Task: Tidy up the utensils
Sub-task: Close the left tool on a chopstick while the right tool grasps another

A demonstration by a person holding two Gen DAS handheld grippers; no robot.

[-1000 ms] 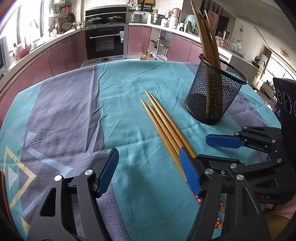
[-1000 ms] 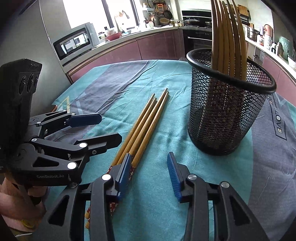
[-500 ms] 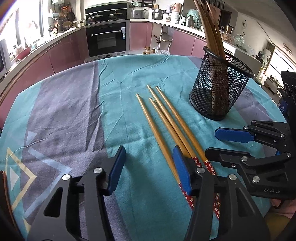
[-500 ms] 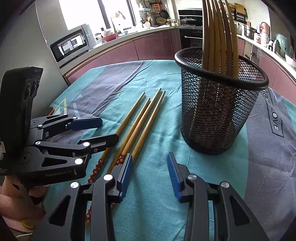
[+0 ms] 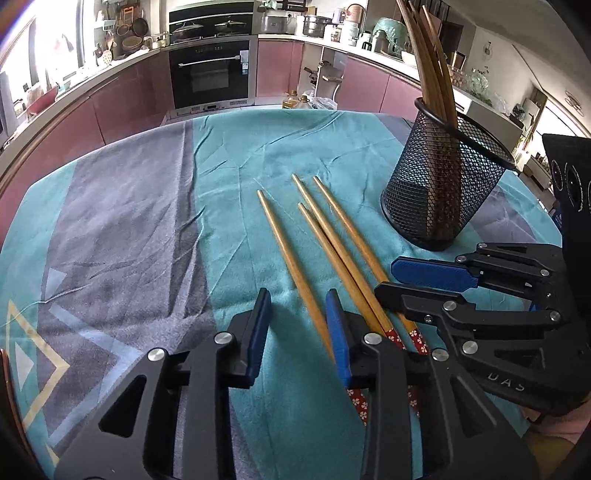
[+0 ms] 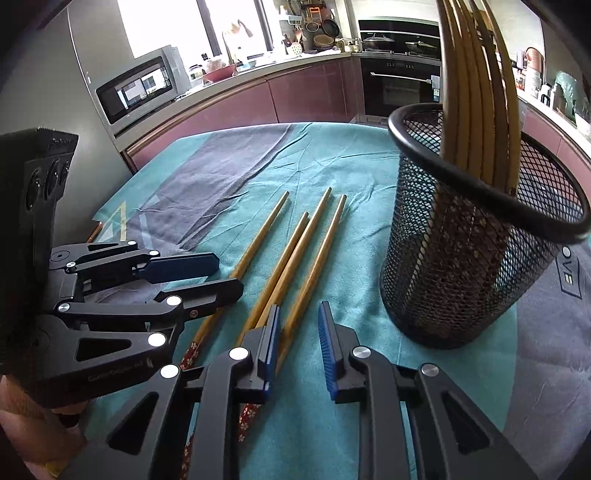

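Teal tablecloth [image 5: 229, 258] lies under both downward-tilted hand-held grippers, jaws closing.

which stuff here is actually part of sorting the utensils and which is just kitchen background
Part of the job:
- four loose chopsticks lying on the tablecloth
- black mesh holder with chopsticks already standing in it
- left gripper and right gripper, both with jaws closing

Just lying about:
- teal and grey tablecloth
- oven
- microwave
- pots on the counter
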